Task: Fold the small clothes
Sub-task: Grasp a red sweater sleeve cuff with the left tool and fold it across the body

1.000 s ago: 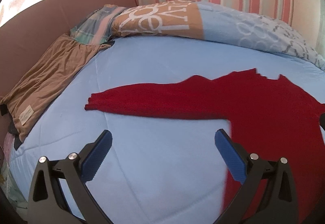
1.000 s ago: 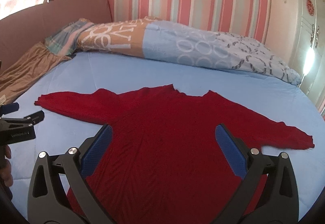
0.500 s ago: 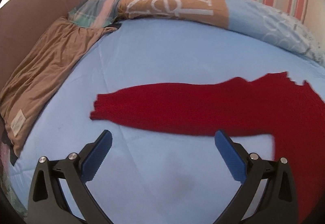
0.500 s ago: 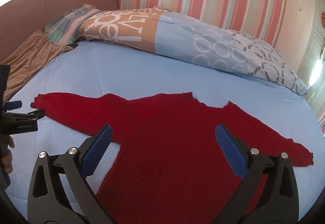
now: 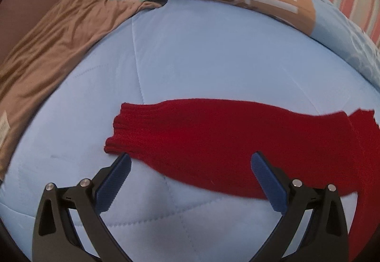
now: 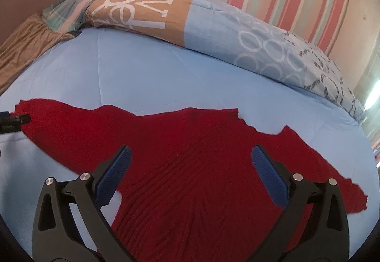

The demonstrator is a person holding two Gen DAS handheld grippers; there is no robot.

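Lying flat on blue bed (image 6: pixel 142 76): red ribbed sweater (image 6: pixel 194 162), sleeves out sideways. Left tool (image 5: pixel 190 164) spread wide, sleeve cuff (image 5: pixel 123 133) just ahead of its tips. Right tool (image 6: pixel 190 157) spread wide above sweater body.

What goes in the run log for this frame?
left gripper open over sleeve cuff | right gripper open | red sweater flat, unfolded

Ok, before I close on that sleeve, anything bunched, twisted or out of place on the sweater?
Nothing stands out. The red sweater lies flat on the blue bedspread, both sleeves spread out, no folds or bunching. The left tool is open at the left sleeve cuff.
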